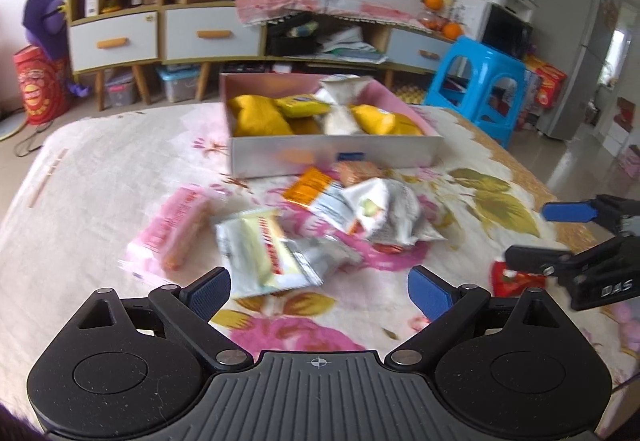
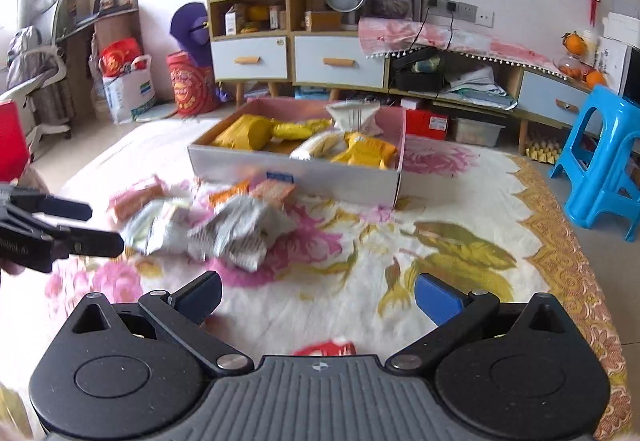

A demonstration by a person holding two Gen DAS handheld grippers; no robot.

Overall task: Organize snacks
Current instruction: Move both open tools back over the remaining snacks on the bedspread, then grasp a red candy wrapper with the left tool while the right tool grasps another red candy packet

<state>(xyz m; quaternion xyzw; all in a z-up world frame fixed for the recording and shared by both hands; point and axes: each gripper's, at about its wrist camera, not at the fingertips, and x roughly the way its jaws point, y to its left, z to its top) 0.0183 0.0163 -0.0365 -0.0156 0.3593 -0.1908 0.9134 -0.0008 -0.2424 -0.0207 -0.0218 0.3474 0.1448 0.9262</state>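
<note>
On the flower-patterned counter (image 1: 100, 177), a heap of loose snack packets is spread in front of the near wall of the cardboard box (image 1: 332, 155), which is already partly filled with yellow and white packs. Furthest left lies the pink packet (image 1: 170, 229), its long axis running from the near edge toward the box. Just beside it the white-and-yellow packet (image 1: 266, 247) is found straight ahead of the left claw (image 1: 320, 295), whose jaws are spread wide with nothing between them; this packet is judged the nearest target, its long axis slanted across the claw's line. Further right, an orange packet (image 1: 310, 187) and a crumpled white packet (image 1: 386, 211) are piled touching each other. Near the right edge, a small red packet (image 1: 516, 279) lies just under the right claw (image 2: 318, 299), likewise released and empty. Print on the packets is too blurred to be read; only "DAS" is legible on the right claw's body.
</note>
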